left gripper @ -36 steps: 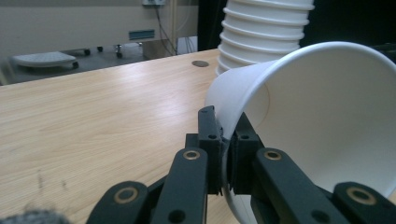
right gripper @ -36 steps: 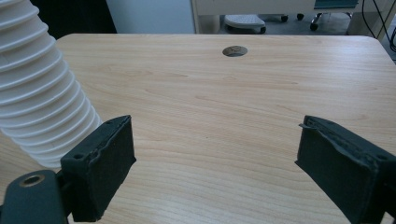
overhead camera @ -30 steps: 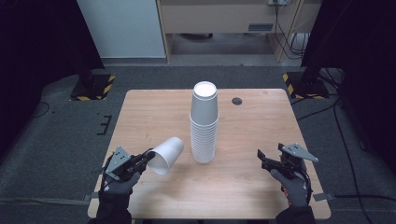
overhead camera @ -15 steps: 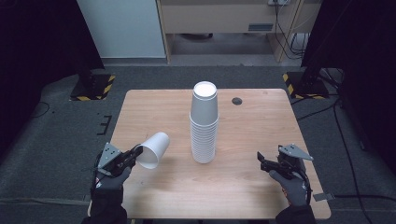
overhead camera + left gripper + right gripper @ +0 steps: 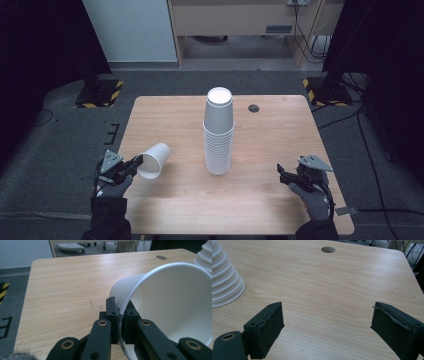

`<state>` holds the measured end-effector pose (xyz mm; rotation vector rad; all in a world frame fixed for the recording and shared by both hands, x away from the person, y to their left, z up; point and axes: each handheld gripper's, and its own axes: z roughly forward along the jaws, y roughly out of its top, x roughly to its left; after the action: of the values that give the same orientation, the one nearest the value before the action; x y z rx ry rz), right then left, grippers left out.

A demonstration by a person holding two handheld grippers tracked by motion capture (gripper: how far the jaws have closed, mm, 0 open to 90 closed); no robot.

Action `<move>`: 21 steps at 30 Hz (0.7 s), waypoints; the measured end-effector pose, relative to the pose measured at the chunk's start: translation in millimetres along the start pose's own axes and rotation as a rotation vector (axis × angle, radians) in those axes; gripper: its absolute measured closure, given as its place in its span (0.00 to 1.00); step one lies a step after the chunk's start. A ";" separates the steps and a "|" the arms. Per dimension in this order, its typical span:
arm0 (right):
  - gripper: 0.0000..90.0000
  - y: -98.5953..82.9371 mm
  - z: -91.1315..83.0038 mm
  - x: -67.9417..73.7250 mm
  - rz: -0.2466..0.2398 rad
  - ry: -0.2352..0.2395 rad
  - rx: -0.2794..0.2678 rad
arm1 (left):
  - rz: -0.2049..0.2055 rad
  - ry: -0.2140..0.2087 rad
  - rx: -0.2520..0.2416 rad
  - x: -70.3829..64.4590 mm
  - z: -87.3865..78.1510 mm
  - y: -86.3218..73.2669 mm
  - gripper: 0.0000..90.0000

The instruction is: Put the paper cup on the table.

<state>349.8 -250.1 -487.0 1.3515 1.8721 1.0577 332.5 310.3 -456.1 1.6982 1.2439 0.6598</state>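
Observation:
A tall stack of white paper cups [image 5: 219, 132], mouths down, stands in the middle of the wooden table [image 5: 280, 135]; its ribbed base [image 5: 224, 287] fills the left edge of the right gripper view. My left gripper [image 5: 134, 164] is shut on the rim of a single white cup [image 5: 153, 160], held on its side near the table's front left. In the left gripper view the jaws pinch the cup's rim [image 5: 121, 322] and the cup [image 5: 172, 305] opens toward the camera. My right gripper [image 5: 282, 176] is open near the front right, jaws wide apart over bare wood [image 5: 325, 322].
A small dark round hole [image 5: 254, 108] sits near the table's far edge, right of the stack; it is visible as a grommet [image 5: 328, 249] in the right gripper view. Dark stands with yellow-black striped bases [image 5: 100, 92] flank the table on the grey floor.
My left gripper has carried the single cup leftward and back toward the table's front left, away from the stack. The right gripper has stayed put and open.

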 end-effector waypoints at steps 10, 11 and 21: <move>0.12 -1.1 1.6 0.1 -0.019 -0.009 0.009 | 0.009 0.031 0.136 16.6 -1.7 19.9 0.95; 0.12 -1.2 1.6 -0.1 -0.020 -0.009 0.009 | 0.010 0.029 0.150 17.7 -1.7 22.7 0.95; 0.12 -1.5 1.8 -0.1 -0.020 -0.008 0.012 | 0.018 0.038 0.285 28.4 -1.1 47.9 0.95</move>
<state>350.5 -250.0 -489.2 1.3386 1.8851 1.0310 363.1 333.0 -415.5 1.9380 1.4036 0.5467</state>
